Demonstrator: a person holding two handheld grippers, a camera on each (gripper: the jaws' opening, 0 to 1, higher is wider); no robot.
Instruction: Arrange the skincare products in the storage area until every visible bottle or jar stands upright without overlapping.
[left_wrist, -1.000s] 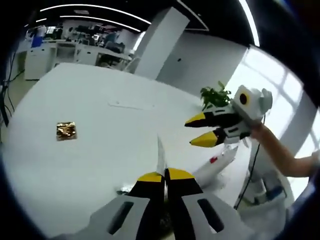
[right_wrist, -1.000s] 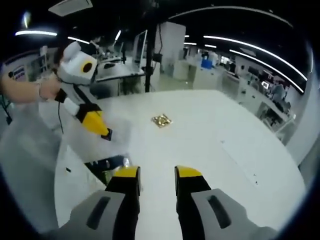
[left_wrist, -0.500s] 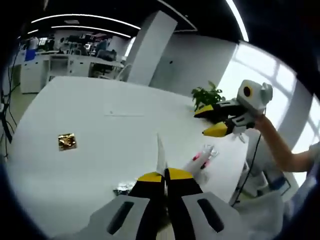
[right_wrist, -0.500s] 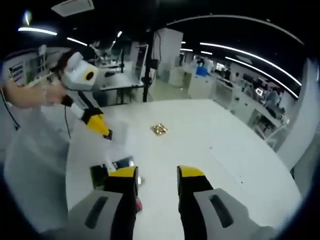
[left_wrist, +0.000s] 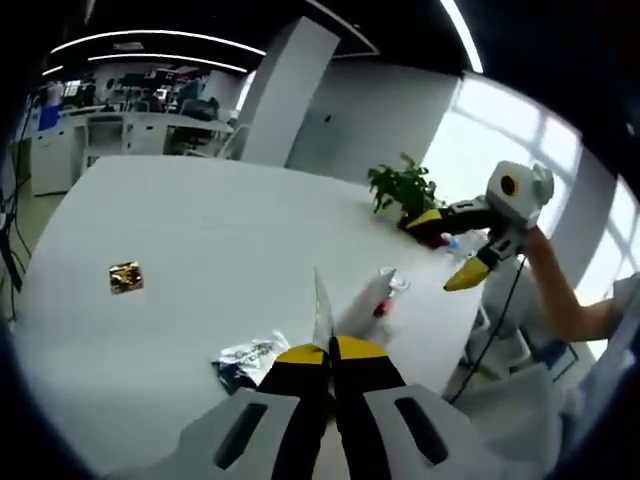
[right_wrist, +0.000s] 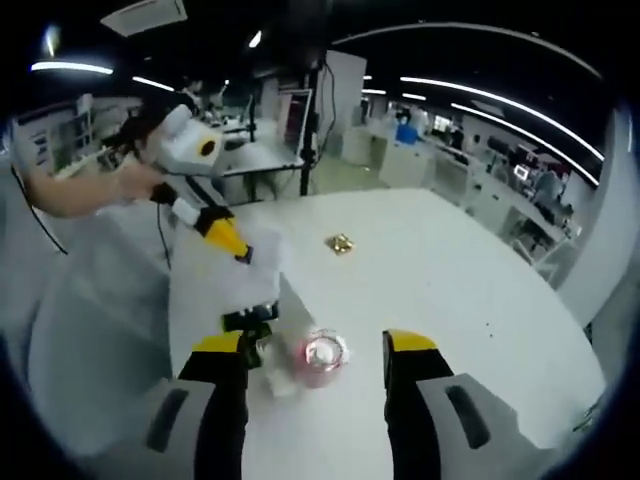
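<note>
Clear jar (right_wrist: 322, 357), apparently upright, between open right gripper (right_wrist: 316, 349) tips

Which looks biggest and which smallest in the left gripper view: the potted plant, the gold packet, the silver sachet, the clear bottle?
Largest to smallest:
1. Potted plant
2. Silver sachet and clear bottle: they look alike, and nearness to the camera makes the order unsure
3. Gold packet

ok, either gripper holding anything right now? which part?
The left gripper is shut on a thin clear sheet, pinched at its lower edge. The right gripper is open and holds nothing; a clear tube lies between its jaws, ungripped.
</note>
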